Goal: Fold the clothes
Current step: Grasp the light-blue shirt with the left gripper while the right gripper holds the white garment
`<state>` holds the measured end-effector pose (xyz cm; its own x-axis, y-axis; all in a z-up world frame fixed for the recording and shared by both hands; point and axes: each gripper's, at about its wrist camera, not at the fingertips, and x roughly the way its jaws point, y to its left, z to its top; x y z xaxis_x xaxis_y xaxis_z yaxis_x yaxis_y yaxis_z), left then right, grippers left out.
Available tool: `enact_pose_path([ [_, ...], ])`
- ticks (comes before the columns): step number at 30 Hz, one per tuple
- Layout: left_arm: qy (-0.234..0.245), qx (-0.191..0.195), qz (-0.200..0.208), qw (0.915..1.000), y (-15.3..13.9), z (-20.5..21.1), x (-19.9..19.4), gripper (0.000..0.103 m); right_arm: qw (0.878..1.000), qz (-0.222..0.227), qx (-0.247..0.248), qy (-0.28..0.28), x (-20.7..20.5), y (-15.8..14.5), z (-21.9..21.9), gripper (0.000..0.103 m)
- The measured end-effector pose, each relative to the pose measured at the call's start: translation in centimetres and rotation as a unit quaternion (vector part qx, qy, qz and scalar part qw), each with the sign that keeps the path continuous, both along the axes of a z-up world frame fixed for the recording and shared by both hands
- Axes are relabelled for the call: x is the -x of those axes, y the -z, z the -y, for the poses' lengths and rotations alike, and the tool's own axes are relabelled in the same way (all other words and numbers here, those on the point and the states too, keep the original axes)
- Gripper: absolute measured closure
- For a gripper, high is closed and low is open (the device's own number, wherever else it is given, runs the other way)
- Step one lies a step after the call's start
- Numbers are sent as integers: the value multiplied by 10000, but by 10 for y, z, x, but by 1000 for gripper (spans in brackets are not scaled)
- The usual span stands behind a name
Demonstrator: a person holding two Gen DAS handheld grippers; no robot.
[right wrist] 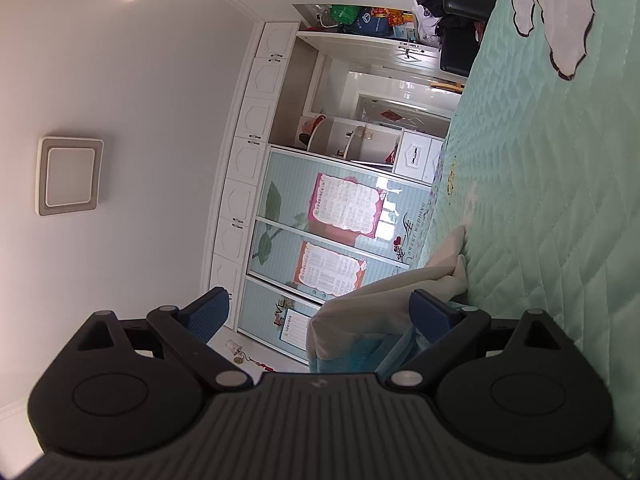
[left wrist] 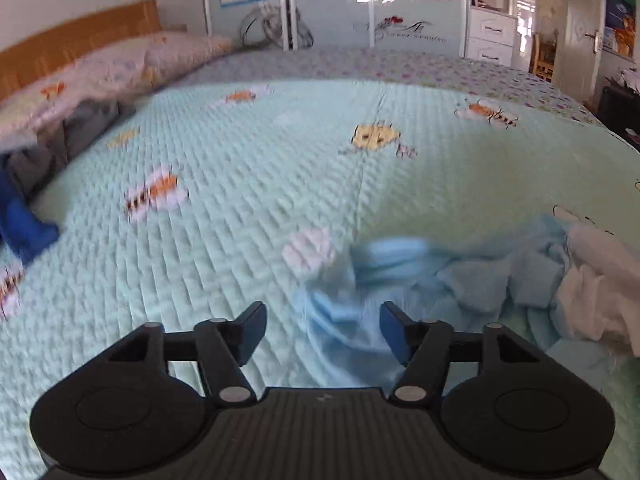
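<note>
The light blue garment (left wrist: 420, 276) lies crumpled on the mint quilt (left wrist: 240, 184), just ahead and right of the left gripper (left wrist: 323, 328), whose fingers stand apart, gripping nothing. The right gripper (right wrist: 320, 312), tipped sideways beside the heap, has its fingers apart with cream cloth (right wrist: 372, 308) between them, unpinched; the left looks nearer.

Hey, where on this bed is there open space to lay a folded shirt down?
The broad middle of the mint quilt lies bare, bordered by the pillow and grey and blue clothes at its left. Lower right is crowded: the crumpled light blue garment and white cloth.
</note>
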<state>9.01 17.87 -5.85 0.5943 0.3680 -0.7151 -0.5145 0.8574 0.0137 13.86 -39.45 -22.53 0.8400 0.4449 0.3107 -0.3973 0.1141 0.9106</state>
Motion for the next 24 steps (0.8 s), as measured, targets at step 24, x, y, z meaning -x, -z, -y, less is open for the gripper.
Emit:
enact_pose_path([
  [24, 1283, -771, -235, 9885, 39, 105, -31, 10, 10000, 26, -43, 13, 9, -1, -7, 6],
])
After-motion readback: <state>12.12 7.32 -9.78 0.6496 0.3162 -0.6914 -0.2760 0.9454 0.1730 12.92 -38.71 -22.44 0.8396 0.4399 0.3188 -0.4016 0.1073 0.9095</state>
